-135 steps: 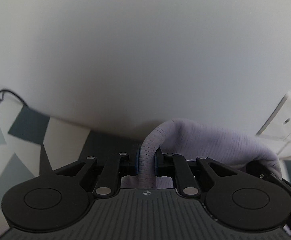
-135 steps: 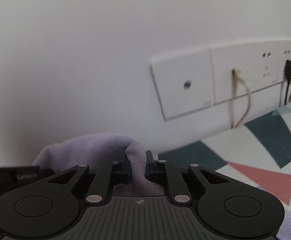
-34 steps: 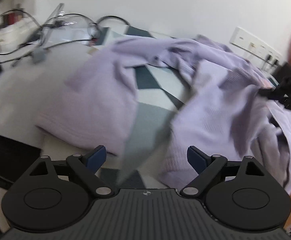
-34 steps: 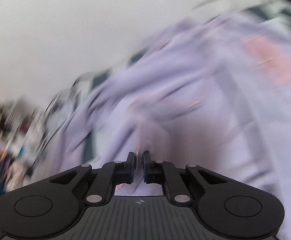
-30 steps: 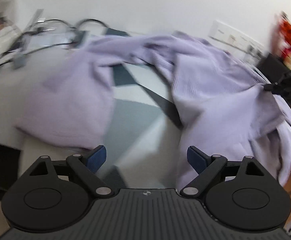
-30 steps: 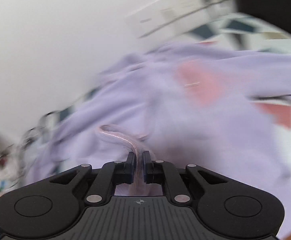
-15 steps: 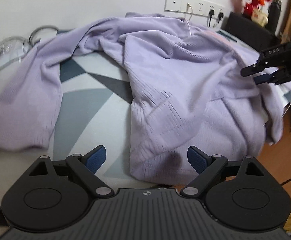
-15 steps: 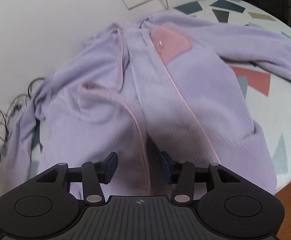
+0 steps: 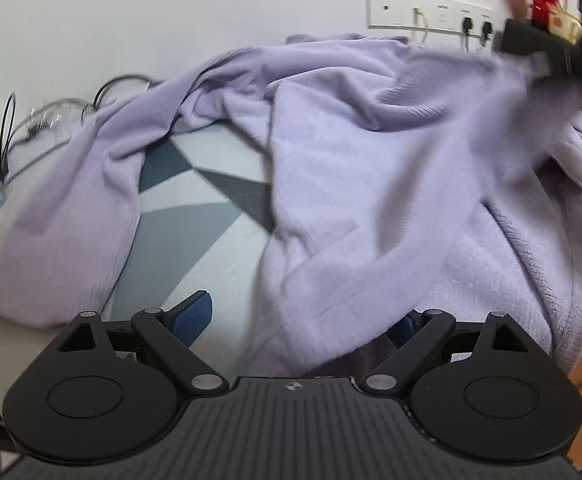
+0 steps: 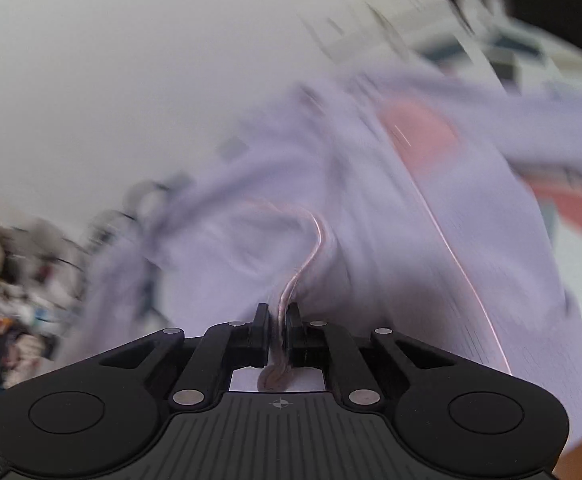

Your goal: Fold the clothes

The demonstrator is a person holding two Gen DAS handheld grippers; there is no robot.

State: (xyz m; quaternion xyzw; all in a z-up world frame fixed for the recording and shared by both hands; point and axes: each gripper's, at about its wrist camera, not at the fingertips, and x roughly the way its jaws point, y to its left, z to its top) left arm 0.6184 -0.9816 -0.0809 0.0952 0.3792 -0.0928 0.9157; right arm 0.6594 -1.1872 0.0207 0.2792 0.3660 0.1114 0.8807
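here, the left gripper (image 9: 299, 320) sits low at the frame's bottom, fingers spread wide around the hem of a soft lilac cardigan (image 9: 371, 184) sprawled across a geometric-print table (image 9: 195, 208); the right gripper (image 10: 277, 320) pinches its pink-trimmed edge.

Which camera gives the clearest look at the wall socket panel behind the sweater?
The left wrist view: the white socket panel sits sharp on the wall above the lavender sweater, with plugs visible. In the right wrist view, motion blur smears that area into streaks, so the panel is unrecognizable.
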